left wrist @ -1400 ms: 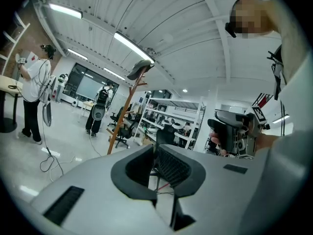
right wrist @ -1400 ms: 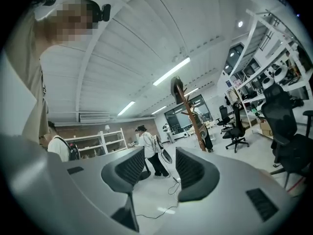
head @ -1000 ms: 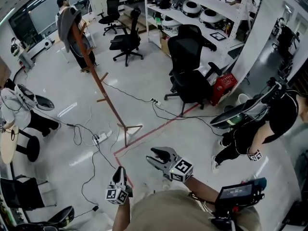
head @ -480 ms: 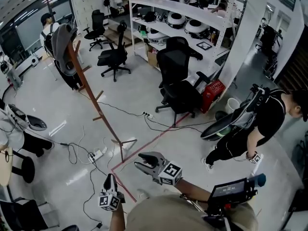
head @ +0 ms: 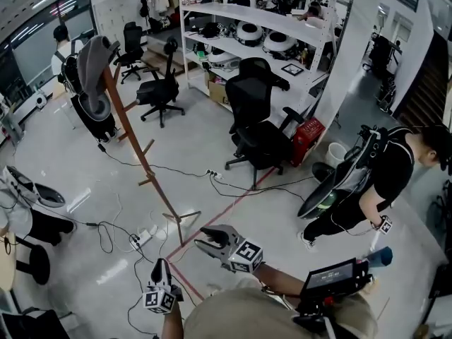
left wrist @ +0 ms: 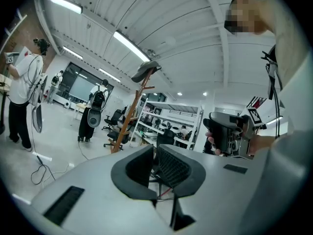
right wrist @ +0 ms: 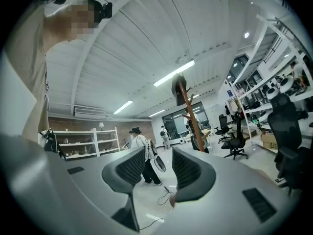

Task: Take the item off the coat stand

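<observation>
A tall wooden coat stand (head: 134,143) leans across the floor ahead of me, with a grey garment (head: 92,56) draped over its top. My left gripper (head: 161,264) is held low in front of me, shut with nothing between its jaws, well short of the stand's base. My right gripper (head: 199,237) is beside it, open and empty. In the left gripper view the stand (left wrist: 128,119) and the grey garment (left wrist: 145,70) show beyond that gripper (left wrist: 154,153). The right gripper view shows the stand (right wrist: 189,112) and the garment (right wrist: 179,85) far past its gripper (right wrist: 159,155).
Cables and a power strip (head: 141,237) lie on the floor by the stand's base. A red tape line (head: 226,205) crosses the floor. Black office chairs (head: 258,129) and white shelving (head: 261,30) stand behind. A person (head: 374,182) stands at the right, others at the left.
The stand's base has come nearer to both grippers as I moved forward. The left jaws stay shut and the right jaws stay open.
</observation>
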`<action>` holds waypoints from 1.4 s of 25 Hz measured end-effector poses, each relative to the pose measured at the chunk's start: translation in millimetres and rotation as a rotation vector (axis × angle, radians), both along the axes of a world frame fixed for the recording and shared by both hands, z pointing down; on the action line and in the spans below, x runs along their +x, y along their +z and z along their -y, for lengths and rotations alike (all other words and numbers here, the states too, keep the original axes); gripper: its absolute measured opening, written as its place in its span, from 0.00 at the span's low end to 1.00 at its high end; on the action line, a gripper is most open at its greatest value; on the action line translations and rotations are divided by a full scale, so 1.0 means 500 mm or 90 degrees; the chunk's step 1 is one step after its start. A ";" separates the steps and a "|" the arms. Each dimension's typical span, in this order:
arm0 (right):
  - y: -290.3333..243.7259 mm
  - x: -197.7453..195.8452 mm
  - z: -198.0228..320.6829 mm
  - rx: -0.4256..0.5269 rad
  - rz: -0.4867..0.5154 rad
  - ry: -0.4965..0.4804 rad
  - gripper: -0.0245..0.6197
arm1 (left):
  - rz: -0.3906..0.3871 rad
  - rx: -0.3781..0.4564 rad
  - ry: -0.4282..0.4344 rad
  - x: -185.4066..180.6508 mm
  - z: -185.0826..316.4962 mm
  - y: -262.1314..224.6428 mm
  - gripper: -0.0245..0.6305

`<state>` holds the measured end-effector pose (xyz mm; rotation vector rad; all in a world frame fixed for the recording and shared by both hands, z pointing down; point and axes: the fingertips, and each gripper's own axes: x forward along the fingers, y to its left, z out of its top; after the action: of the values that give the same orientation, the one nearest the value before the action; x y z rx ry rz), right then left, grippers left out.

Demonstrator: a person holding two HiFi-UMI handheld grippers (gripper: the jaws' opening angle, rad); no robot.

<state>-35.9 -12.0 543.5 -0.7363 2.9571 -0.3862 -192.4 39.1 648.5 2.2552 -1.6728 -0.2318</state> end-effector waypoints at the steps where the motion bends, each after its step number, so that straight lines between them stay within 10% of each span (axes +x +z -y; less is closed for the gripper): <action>1: 0.002 -0.007 0.005 0.000 0.001 0.002 0.32 | -0.001 -0.001 0.001 -0.007 0.005 0.004 0.07; 35: -0.064 0.017 0.302 0.034 0.019 -0.068 0.27 | 0.012 0.028 -0.066 0.037 0.278 -0.058 0.07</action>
<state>-27.4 -162.8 511.7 -0.5628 2.9743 -0.3196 -173.7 -100.0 619.4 2.2111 -1.8135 -0.2753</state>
